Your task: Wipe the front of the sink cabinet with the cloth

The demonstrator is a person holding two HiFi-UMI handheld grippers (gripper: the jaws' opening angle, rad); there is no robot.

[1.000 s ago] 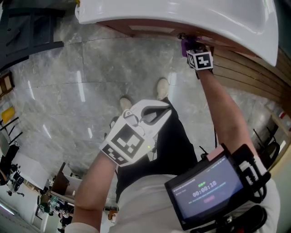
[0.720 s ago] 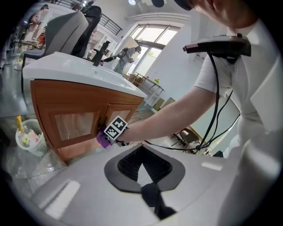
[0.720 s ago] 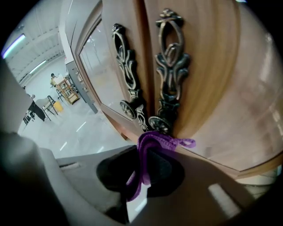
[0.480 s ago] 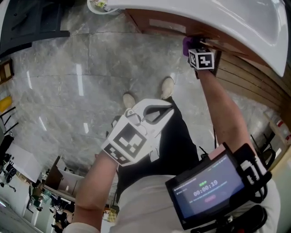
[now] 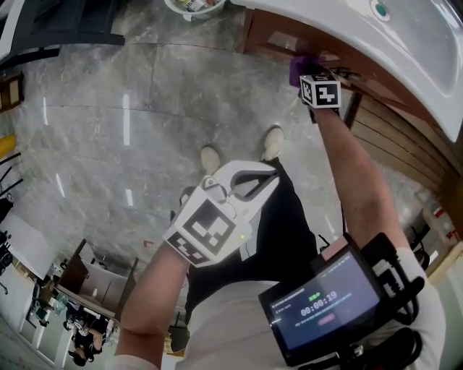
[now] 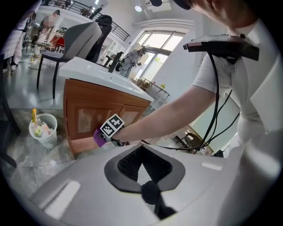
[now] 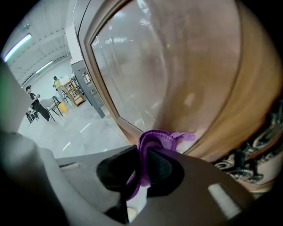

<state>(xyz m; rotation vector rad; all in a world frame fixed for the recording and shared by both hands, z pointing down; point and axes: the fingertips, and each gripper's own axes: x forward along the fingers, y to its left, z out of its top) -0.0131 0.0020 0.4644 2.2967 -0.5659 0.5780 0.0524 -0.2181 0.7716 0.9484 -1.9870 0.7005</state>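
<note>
My right gripper [image 5: 309,78] is held out against the wooden sink cabinet [image 5: 278,42], just under the white sink [image 5: 405,43]. It is shut on a purple cloth [image 5: 297,69]. In the right gripper view the cloth [image 7: 152,143] bunches between the black pads [image 7: 166,165] and touches the glossy door panel [image 7: 168,66] near its lower frame. My left gripper [image 5: 273,173] hangs at waist height, away from the cabinet, shut and empty. From the left gripper view [image 6: 141,165] the cloth [image 6: 98,137] sits low on the cabinet front [image 6: 82,119].
A white waste basket [image 5: 194,6] stands on the grey marble floor left of the cabinet [image 6: 43,130]. The person's shoes [image 5: 210,157] are below the cabinet front. A dark post [image 5: 352,108] and a slatted wooden wall [image 5: 405,144] lie to the right.
The head view has tilted up, so more of the sink top and the waste basket show. The right gripper stays on the cabinet front with the cloth; the left gripper holds still.
</note>
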